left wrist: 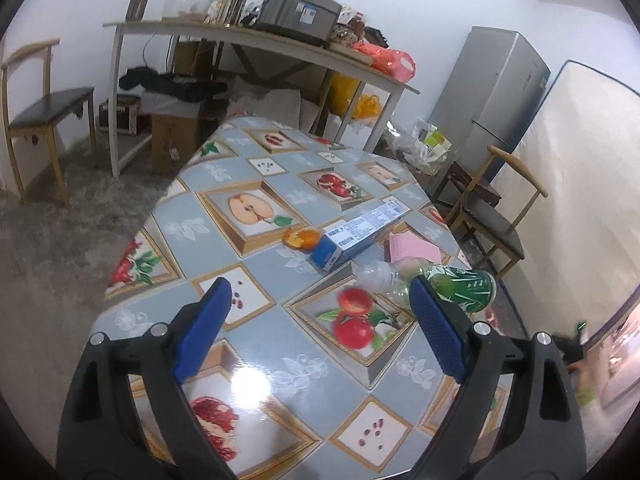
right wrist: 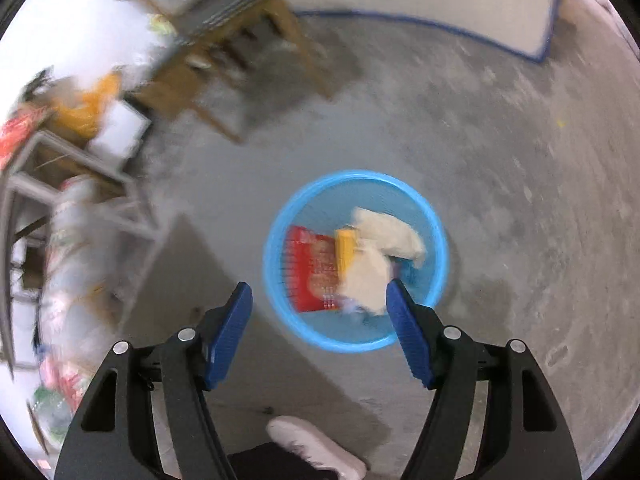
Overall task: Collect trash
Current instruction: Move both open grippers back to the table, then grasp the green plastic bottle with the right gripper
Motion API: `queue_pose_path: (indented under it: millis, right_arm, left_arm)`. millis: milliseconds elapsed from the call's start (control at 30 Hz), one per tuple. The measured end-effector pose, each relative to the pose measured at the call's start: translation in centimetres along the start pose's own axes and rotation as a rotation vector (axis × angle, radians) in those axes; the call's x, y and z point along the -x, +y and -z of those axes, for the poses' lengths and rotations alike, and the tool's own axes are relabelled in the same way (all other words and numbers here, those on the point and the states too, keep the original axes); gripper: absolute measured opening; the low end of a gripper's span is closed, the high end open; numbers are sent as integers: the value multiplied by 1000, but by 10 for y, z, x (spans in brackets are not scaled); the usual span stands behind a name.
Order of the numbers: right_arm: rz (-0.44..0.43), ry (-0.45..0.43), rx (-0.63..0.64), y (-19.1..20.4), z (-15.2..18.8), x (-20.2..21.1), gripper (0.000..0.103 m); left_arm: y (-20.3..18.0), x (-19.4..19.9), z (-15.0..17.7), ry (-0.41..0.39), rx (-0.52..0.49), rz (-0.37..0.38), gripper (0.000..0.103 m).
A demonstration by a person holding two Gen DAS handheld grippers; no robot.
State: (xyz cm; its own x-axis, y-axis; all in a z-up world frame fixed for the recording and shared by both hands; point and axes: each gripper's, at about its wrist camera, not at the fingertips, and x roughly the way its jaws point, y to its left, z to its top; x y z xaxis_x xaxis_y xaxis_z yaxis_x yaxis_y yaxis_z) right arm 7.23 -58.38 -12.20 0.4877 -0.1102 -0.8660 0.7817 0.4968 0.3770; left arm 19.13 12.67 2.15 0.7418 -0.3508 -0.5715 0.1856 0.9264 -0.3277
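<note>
Part of the job looks done. Down on the floor, the round blue plastic waste basket [right wrist: 355, 260] already holds a red printed wrapper [right wrist: 314, 268], a small yellow packet [right wrist: 345, 249] and some crumpled off-white paper [right wrist: 384, 248]. The right hand-held gripper [right wrist: 319, 312] hangs above it with its blue pads apart and nothing between them. That view is blurred, so finer detail in the basket is hard to make out.

Plenty is left, I'd judge. On the tabletop [left wrist: 256, 296], covered in a glossy grey-blue oilcloth printed with fruit in frames, there remain a piece of orange peel [left wrist: 302, 238], a long blue and white cardboard box [left wrist: 356, 236], a crushed clear plastic bottle [left wrist: 376, 274], a green-labelled plastic bottle [left wrist: 464, 284] lying on its side, and a pink flat pad [left wrist: 412, 249]. They cluster towards the far right edge, the peel touching the box end. The left hand-held gripper [left wrist: 320, 320] hovers over the near part of the tabletop, pads wide apart and empty; the green bottle sits just beyond its right pad.

Around the room: a bare grey concrete floor [right wrist: 520, 160], wooden chairs [left wrist: 40, 112], a cluttered white side table [left wrist: 248, 38] bearing a grey cooker [left wrist: 298, 12], and a silver refrigerator [left wrist: 492, 92] in the corner. A pale shoe [right wrist: 316, 446] of the person shows near the basket.
</note>
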Motion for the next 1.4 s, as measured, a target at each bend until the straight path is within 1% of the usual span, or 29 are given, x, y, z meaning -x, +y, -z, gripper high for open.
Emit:
queue_pose_path:
  millis: [67,100,133,200,233,267,300,333,367,400,467,500,533,567,600,633,667,700,767,867,1000,1133,1200,1267,1333,1400]
  right_arm:
    - [-65,-27,65,33,13,30,68]
    - [-123,-38,117,63,24,48,68]
    - [-159,-39,152,81,31,57,68]
    - [-226,-35,246,130,48,75,68]
    - [-270,-30,326,167,62,83,68]
    - [-291,-25,372,187,70,84,68]
    - [-314,-17,428,212,80,85,68]
    - [-341,-5,502,247,93,82,67]
    - [-350,-2,543,268,99,78,63]
    - [-350,7,587,292,106,70,60]
    - [-357,38,638,327,114,53,52]
    - [-366,73,655,348,117,38,49]
    - [-356,93,664,359,119,29,42]
    - [-331,110,674,370,121,16,40]
    - [-307,126,691,378,123,5,39]
    - [-285,140,702,385,127,-2,35]
    - [-269,158,715,384,132,-9,35]
    - [-259,180,733,387,139,-12,34]
    - [-257,190,762,384,148,-13,33]
    - [-242,176,822,377,163,-4,33]
    - [-254,186,855,365,177,7,33]
    - [-308,214,893,353,198,22,33]
    - [-329,225,914,350,206,27,33]
    - [-360,244,928,347,214,33,33]
    - [-425,289,931,344,220,38,33]
    - [-471,312,918,344,221,40,33]
  left_arm:
    - [1,1,3,-4,-6,8,88]
    - [2,0,5,-1,-5,13,88]
    - [2,-2,8,4,-5,20,88]
    - [3,-6,13,10,9,44,88]
    - [3,-9,15,20,19,57,88]
    - [1,-14,19,38,29,88,88]
    - [-2,-19,23,53,36,118,88]
    - [-4,-23,26,62,38,135,88]
    - [-10,-28,30,76,32,165,88]
    - [-14,-30,33,83,26,179,88]
    - [-24,-35,39,100,15,212,88]
    - [-29,-36,42,108,9,232,88]
    - [-33,-36,44,112,7,244,88]
    - [-36,-37,47,118,5,252,88]
    - [-39,-36,49,124,1,261,88]
    - [-41,-35,51,129,-3,266,88]
    - [-43,-34,52,130,-8,265,87]
    - [-43,-33,51,126,-16,263,86]
    - [-42,-28,51,111,-34,252,85]
    - [-34,-29,40,93,-47,232,77]
    - [-28,-41,18,84,-46,251,63]
    - [-31,-59,6,109,-29,271,52]
    - [-34,-69,6,136,-10,289,48]
    - [-39,-75,9,157,-5,300,46]
    - [-44,-81,15,190,0,317,43]
    - [-46,-85,22,214,6,322,41]
